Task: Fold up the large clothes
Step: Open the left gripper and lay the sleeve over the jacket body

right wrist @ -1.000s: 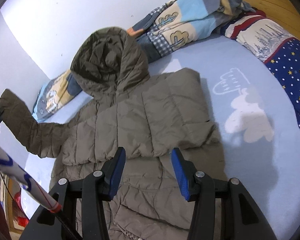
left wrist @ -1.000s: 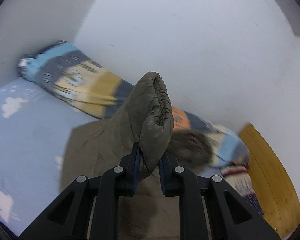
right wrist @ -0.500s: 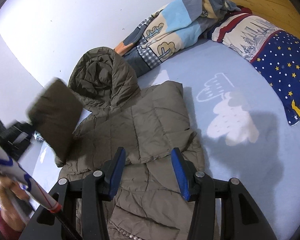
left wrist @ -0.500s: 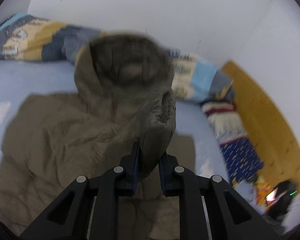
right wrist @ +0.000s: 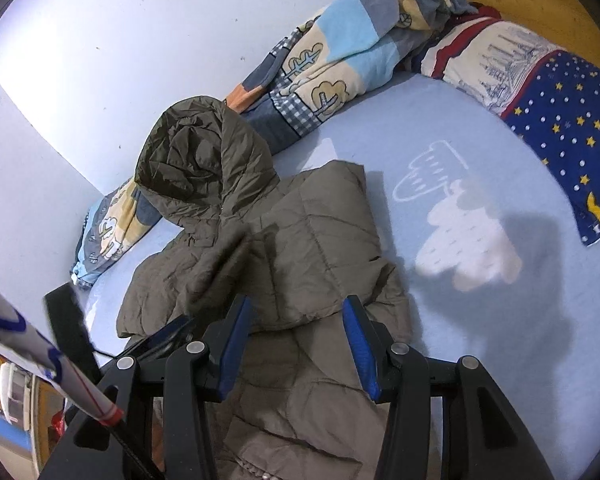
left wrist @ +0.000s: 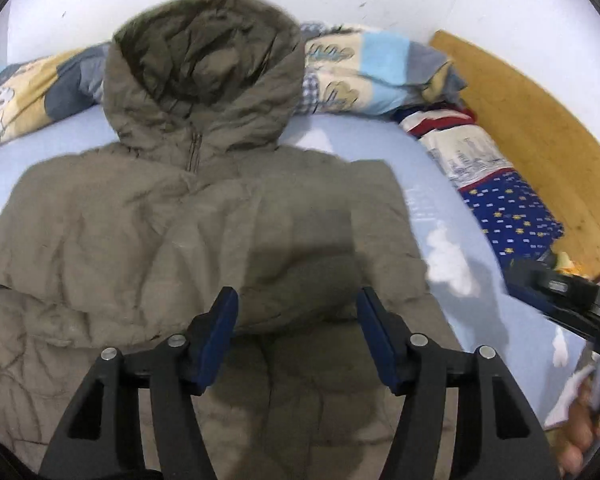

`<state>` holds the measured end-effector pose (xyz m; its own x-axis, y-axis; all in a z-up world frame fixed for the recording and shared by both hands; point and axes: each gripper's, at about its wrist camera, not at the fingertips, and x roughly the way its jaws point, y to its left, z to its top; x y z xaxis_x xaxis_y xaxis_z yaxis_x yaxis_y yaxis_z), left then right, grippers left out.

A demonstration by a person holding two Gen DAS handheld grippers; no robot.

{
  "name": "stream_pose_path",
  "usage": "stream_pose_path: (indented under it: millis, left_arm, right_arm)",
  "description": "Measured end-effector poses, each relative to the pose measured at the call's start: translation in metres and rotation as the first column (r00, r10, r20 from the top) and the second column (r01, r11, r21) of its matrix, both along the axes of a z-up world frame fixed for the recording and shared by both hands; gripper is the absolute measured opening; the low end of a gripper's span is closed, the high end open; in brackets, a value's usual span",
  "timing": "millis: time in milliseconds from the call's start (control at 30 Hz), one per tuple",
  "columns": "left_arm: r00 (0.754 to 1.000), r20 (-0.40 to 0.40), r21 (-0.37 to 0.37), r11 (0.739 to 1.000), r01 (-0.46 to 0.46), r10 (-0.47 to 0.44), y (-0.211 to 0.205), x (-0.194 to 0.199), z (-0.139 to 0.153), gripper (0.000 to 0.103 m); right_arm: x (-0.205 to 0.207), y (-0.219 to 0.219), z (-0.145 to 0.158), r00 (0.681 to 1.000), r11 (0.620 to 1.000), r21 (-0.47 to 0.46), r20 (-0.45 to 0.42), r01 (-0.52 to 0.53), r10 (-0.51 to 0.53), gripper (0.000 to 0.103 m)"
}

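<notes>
Released a second ago from the left gripper (left wrist: pixel 296 336): the cuff, then pinched upright between the pads, now lies across the chest of the olive puffer jacket (left wrist: pixel 188 216), low in the middle of the left wrist frame. Means the sleeve fold looks done on this side; likely next, the other sleeve or the hem. Jaws opening, roughly half spread, blue pads (left wrist: pixel 220 328) clear of the fabric, nothing between them but the dropped sleeve (left wrist: pixel 312 280) beneath. Right gripper (right wrist: pixel 296 344) half open too, empty, hovering over the jacket's lower middle. Jacket spread flat on the pale blue bedsheet (right wrist: pixel 480 320), hood (right wrist: pixel 204 160) toward the wall at upper left, against the rolled quilt (right wrist: pixel 340 64).
</notes>
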<state>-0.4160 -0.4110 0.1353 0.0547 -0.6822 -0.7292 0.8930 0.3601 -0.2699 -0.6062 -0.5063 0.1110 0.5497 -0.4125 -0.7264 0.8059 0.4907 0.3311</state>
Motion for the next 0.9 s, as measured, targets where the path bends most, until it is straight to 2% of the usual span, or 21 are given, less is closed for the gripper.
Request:
stream_pose_path:
  millis: [133,300,367,467,500,533,600,667,767,900]
  left_arm:
    - [1.000,-0.006,-0.040,0.999,-0.025,0.025,0.037,0.019,0.021,0.062]
    - [0.982,0.026,-0.026,0.982,-0.186,0.187,0.101,0.082,0.025,0.065]
    - [0.965,0.055,0.021,0.966,-0.258,0.256,0.128,0.115,0.016,0.065]
    - [0.937,0.109,0.043,0.940,-0.338,0.332,0.157,0.147,0.002,0.065]
    - [0.921,0.114,0.047,0.924,-0.380,0.373,0.165,0.161,-0.003,0.065]
    - [0.908,0.091,0.042,0.909,-0.415,0.410,0.170,0.173,-0.005,0.065]
    - [0.897,0.030,0.044,0.896,-0.441,0.440,0.171,0.187,-0.006,0.065]
    - [0.899,0.014,0.051,0.898,-0.438,0.438,0.165,0.190,-0.006,0.065]
    - [0.922,0.062,0.077,0.919,-0.386,0.382,0.152,0.178,-0.006,0.065]
    - [0.940,0.064,0.095,0.936,-0.340,0.335,0.144,0.168,-0.012,0.065]
  right_arm:
    - [0.010,-0.002,-0.010,1.000,0.999,0.043,0.017,-0.024,0.023,0.052]
    - [0.031,-0.005,-0.037,0.996,0.985,0.154,0.067,-0.073,0.063,0.058]
    - [0.040,-0.006,-0.049,0.994,0.977,0.191,0.077,-0.089,0.075,0.058]
    - [0.054,-0.008,-0.066,0.994,0.971,0.220,0.065,-0.098,0.086,0.059]
    - [0.058,-0.009,-0.071,0.994,0.968,0.229,0.068,-0.099,0.086,0.059]
    - [0.061,-0.009,-0.076,0.994,0.967,0.236,0.069,-0.101,0.087,0.059]
    - [0.068,-0.011,-0.083,0.993,0.962,0.252,0.078,-0.107,0.090,0.059]
    - [0.077,-0.010,-0.089,0.988,0.958,0.257,0.115,-0.129,0.102,0.059]
    - [0.088,-0.011,-0.090,0.983,0.957,0.246,0.141,-0.152,0.120,0.059]
    - [0.096,-0.016,-0.093,0.978,0.955,0.246,0.171,-0.163,0.123,0.059]
